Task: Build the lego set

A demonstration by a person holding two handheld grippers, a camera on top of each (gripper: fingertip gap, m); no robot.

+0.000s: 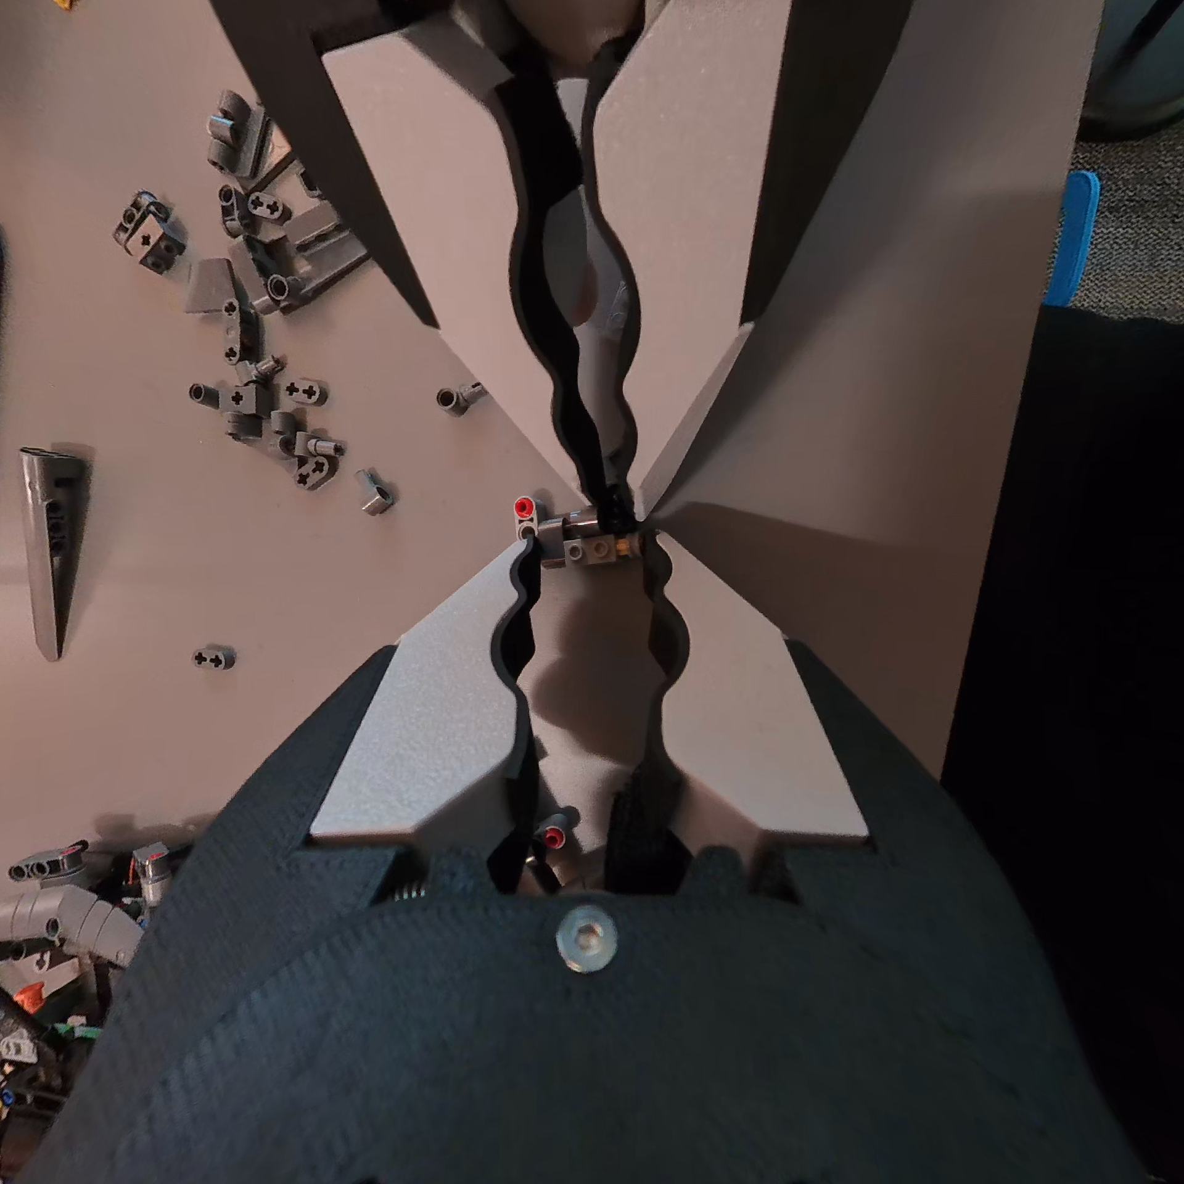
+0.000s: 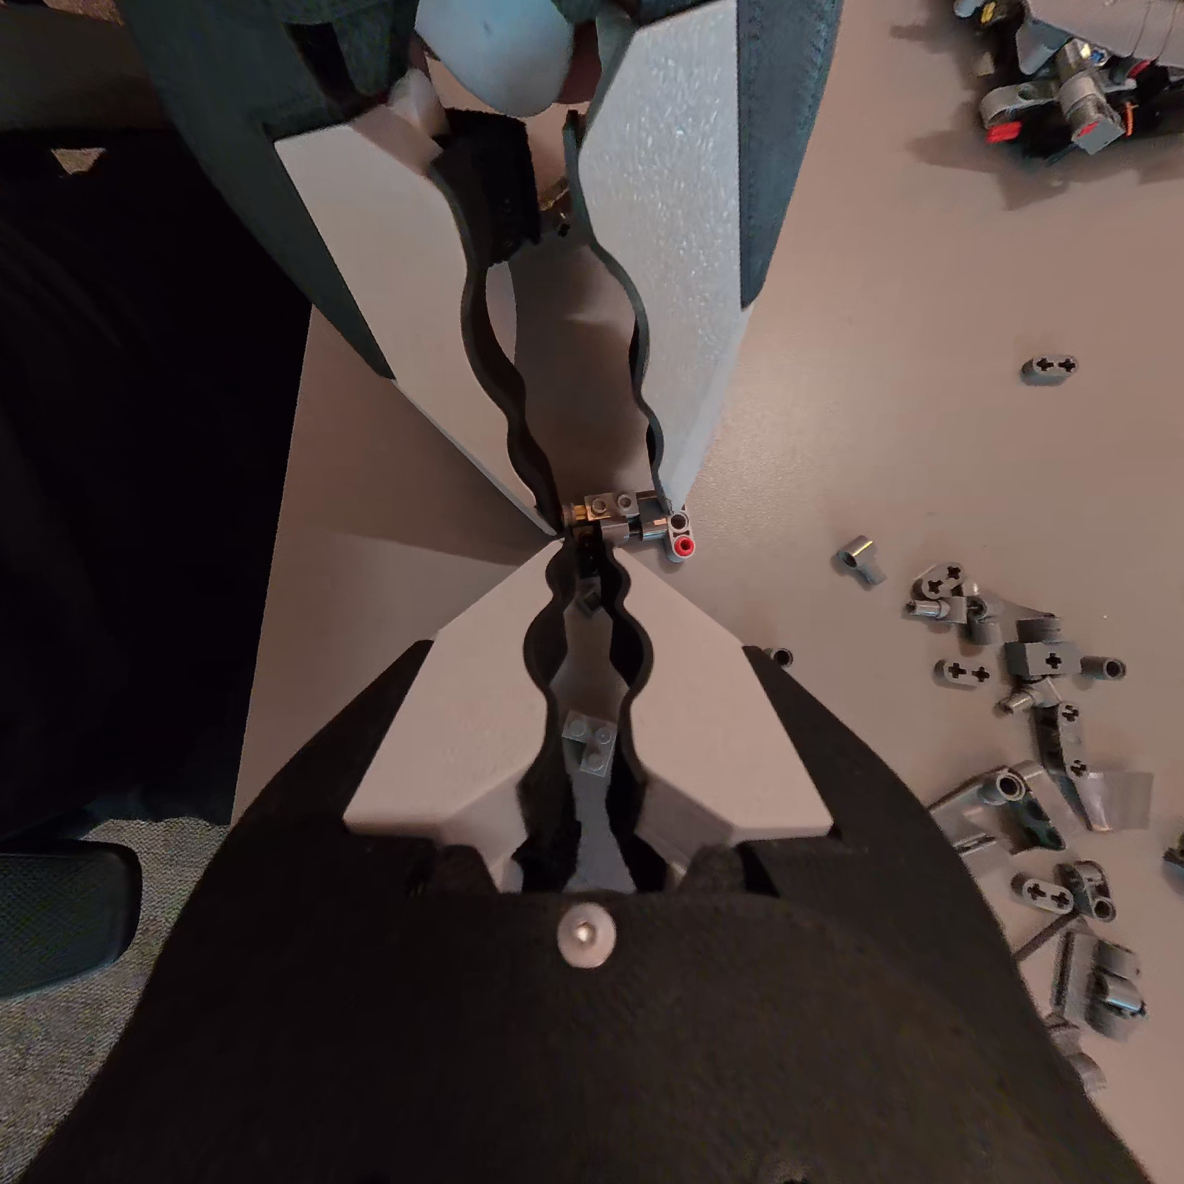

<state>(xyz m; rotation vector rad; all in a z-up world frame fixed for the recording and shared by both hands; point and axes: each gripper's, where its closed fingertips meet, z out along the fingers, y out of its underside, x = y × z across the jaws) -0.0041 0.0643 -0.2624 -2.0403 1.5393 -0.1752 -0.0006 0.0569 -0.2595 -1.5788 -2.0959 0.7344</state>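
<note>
Jaws, left gripper (image 1: 592, 544): standing partly apart and clamping a small grey brick assembly (image 1: 576, 541) lengthwise, one pad at each end, above the bench (image 1: 160, 576). Jaws, right gripper (image 2: 586, 557): nearly together, pinching a black piece (image 2: 586, 554) joined to that same assembly (image 2: 624, 516); the two grippers are meeting tip to tip, facing one another. A red pin (image 1: 524, 507) is showing in the connector at the assembly's outer end. Just beyond, a lone grey elbow piece (image 1: 373, 492) is lying on the bench. Farther off, a loose scatter of grey connectors (image 1: 282, 410) is lying. Far edge: a long tapered grey panel (image 1: 48, 544) and a heap of mixed parts (image 1: 57, 910).
</note>
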